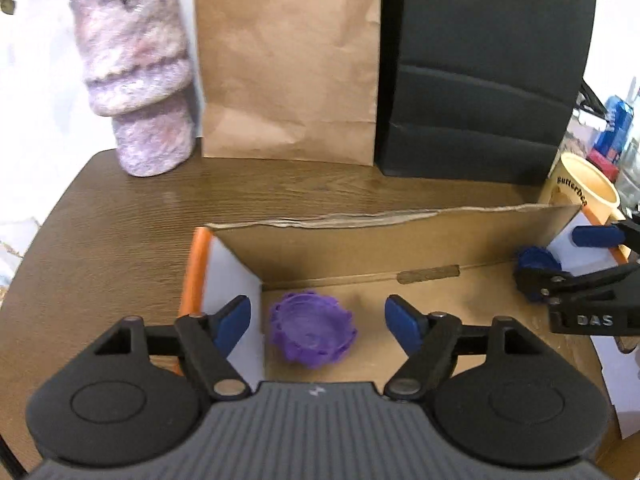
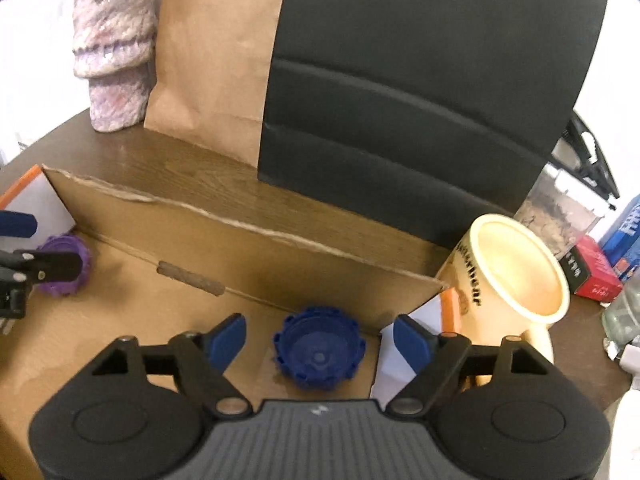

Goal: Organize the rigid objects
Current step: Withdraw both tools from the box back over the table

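A purple ridged cap (image 1: 312, 332) lies on the floor of an open cardboard box (image 1: 360, 240), near its left wall. My left gripper (image 1: 318, 320) is open around the cap, its blue pads apart from it on both sides. A dark blue ridged cap (image 2: 320, 354) rests on the box floor (image 2: 120, 320) by the right wall. My right gripper (image 2: 319, 340) straddles it, open, pads clear of it. In the left wrist view the right gripper (image 1: 580, 268) and blue cap (image 1: 536, 260) show at the far right. In the right wrist view the purple cap (image 2: 64, 264) sits at the left.
Behind the box on the wooden table (image 1: 120, 220) stand a fuzzy lilac vase (image 1: 140, 80), a brown paper bag (image 1: 288, 60) and a black bag (image 1: 488, 68). A cream mug (image 2: 516, 268) stands just past the box's right end. Beyond it is a red packet (image 2: 596, 272).
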`<action>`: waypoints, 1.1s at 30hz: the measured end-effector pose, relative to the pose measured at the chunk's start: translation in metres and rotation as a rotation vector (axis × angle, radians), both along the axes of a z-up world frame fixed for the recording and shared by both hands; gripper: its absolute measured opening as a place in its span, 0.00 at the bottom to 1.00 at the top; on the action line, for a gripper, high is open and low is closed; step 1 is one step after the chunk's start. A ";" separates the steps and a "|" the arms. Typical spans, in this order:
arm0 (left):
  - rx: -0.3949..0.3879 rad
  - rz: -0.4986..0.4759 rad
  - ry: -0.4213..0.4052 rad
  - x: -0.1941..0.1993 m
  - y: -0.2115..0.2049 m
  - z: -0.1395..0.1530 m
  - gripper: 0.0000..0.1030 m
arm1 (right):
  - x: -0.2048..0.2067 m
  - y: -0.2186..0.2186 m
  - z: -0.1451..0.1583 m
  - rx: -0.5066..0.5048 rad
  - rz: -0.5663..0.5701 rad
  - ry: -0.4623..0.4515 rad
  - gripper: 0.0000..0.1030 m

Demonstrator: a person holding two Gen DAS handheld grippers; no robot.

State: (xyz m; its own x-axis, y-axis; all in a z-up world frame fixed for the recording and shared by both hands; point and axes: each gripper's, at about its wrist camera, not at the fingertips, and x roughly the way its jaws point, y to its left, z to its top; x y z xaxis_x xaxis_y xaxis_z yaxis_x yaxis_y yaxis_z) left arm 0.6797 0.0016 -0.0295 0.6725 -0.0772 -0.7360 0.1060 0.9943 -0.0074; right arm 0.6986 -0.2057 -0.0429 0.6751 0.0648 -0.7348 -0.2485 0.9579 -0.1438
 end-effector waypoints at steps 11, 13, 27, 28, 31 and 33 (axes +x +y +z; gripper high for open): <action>0.088 0.017 -0.186 -0.124 0.012 0.079 0.80 | -0.111 -0.034 0.094 0.146 0.051 -0.131 0.79; 0.082 0.004 -0.259 -0.164 0.011 0.095 0.80 | -0.149 -0.041 0.114 0.192 0.068 -0.186 0.83; -0.022 -0.104 -0.614 -0.460 0.003 0.106 0.97 | -0.429 -0.066 0.139 0.359 0.155 -0.466 0.91; -0.026 -0.092 -0.628 -0.474 0.003 0.104 0.98 | -0.447 -0.065 0.133 0.355 0.152 -0.486 0.93; -0.019 -0.057 -0.658 -0.511 0.002 0.096 1.00 | -0.493 -0.063 0.113 0.360 0.159 -0.520 1.00; 0.029 -0.052 -0.674 -0.530 -0.001 0.088 1.00 | -0.519 -0.062 0.096 0.359 0.147 -0.523 1.00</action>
State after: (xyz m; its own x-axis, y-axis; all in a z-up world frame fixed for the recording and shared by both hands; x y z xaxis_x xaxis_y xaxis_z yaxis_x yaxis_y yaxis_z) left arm 0.1498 0.0009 0.0584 0.9813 -0.1086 -0.1593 0.1260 0.9865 0.1042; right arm 0.1796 -0.2682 0.0530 0.9033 0.3637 -0.2274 -0.3642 0.9304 0.0415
